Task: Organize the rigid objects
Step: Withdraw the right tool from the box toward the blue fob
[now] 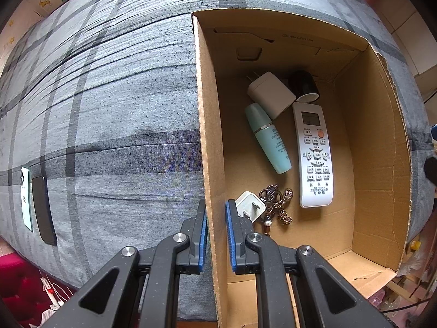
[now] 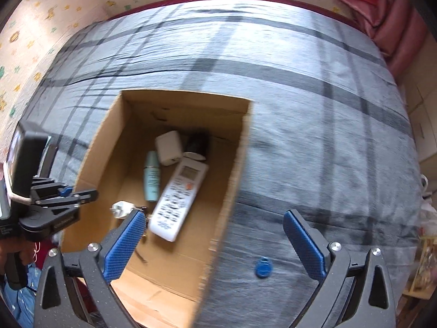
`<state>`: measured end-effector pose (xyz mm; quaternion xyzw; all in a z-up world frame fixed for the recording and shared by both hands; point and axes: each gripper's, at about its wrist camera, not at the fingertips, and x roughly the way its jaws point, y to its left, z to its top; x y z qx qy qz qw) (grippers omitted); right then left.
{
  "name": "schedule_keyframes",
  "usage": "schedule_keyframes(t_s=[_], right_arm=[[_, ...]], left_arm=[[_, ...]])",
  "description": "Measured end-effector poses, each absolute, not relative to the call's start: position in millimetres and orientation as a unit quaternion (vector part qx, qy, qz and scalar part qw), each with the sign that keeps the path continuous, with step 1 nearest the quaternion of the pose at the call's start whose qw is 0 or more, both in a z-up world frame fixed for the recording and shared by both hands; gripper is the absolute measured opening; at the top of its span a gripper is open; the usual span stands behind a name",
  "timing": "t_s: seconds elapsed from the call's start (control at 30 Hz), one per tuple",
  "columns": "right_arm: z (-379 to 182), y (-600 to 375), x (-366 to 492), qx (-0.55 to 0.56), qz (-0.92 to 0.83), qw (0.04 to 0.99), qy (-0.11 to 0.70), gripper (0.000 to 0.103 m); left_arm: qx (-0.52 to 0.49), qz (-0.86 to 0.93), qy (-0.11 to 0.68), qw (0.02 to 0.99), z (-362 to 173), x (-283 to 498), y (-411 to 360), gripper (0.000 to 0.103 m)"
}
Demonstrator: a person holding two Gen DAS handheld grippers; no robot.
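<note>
An open cardboard box (image 1: 382, 136) sits on a grey plaid bed (image 1: 109, 109). Inside lie a white remote (image 1: 314, 153), a teal bottle (image 1: 269, 136), a large white charger (image 1: 270, 94), a black jar (image 1: 304, 84), a small white plug (image 1: 250, 206) and a keychain (image 1: 277, 202). My left gripper (image 1: 215, 218) points straight down and is shut on the box's left wall. In the right wrist view my right gripper (image 2: 213, 216) hangs open and empty above the box's (image 2: 95, 164) right wall. A small round blue tag (image 2: 263, 266) lies on the sheet beside the box.
Two phones, one pale green (image 1: 27, 199) and one black (image 1: 43, 210), lie side by side at the bed's left edge. Pink fabric (image 2: 396, 27) borders the far right of the bed. A star-patterned wall (image 2: 41, 27) stands behind it.
</note>
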<state>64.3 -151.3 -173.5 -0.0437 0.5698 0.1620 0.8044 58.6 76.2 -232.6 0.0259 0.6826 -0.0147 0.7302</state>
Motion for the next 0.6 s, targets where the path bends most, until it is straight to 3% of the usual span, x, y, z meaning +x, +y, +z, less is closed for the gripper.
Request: schedule_keyframes(t_s=[0.6], right_arm=[[-218.9, -223.8, 55.8, -0.039, 0.1, 0.791, 0.602, 0.103]], left_arm=[[0.029, -0.01, 0.685, 0.728, -233.8, 59.7, 74.9, 0.013]])
